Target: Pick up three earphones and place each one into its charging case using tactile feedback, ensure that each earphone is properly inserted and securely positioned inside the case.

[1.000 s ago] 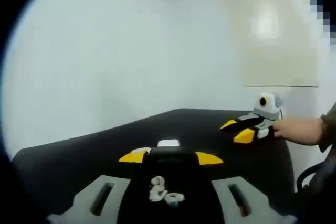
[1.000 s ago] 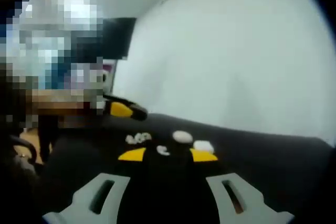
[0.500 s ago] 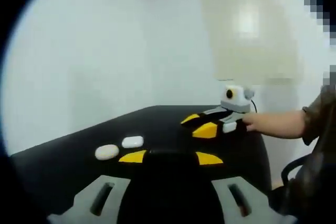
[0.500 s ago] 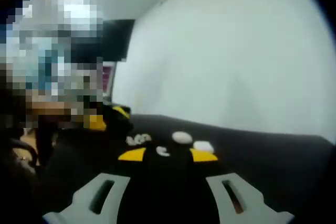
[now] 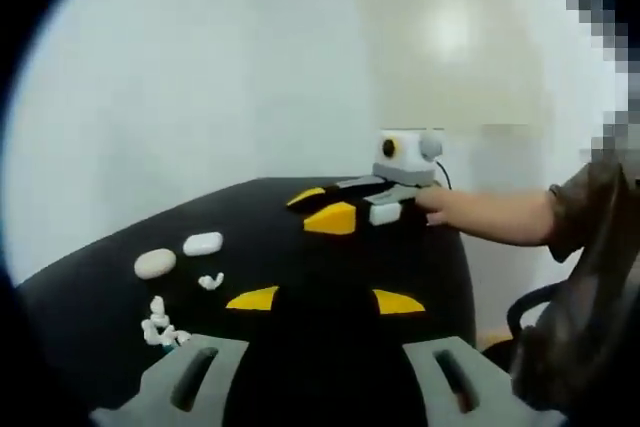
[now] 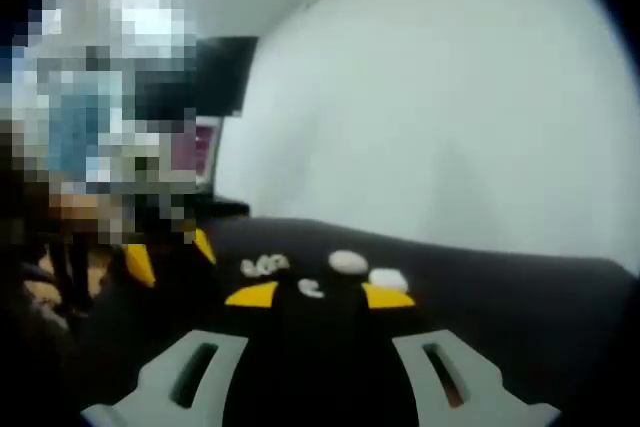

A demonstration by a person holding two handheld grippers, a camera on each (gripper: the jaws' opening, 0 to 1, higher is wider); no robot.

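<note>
Both grippers open and empty above a black table.

The left gripper (image 5: 325,300) and right gripper (image 6: 318,295) hold nothing, jaws apart. Ahead of the right one, toward the table's (image 6: 520,307) far edge, lie two charging cases (image 6: 347,262) and several earphones (image 6: 264,265).

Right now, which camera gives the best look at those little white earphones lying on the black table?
The left gripper view: the earphones lie near and apart on the table. In the right gripper view they are small, blurred white specks.
</note>
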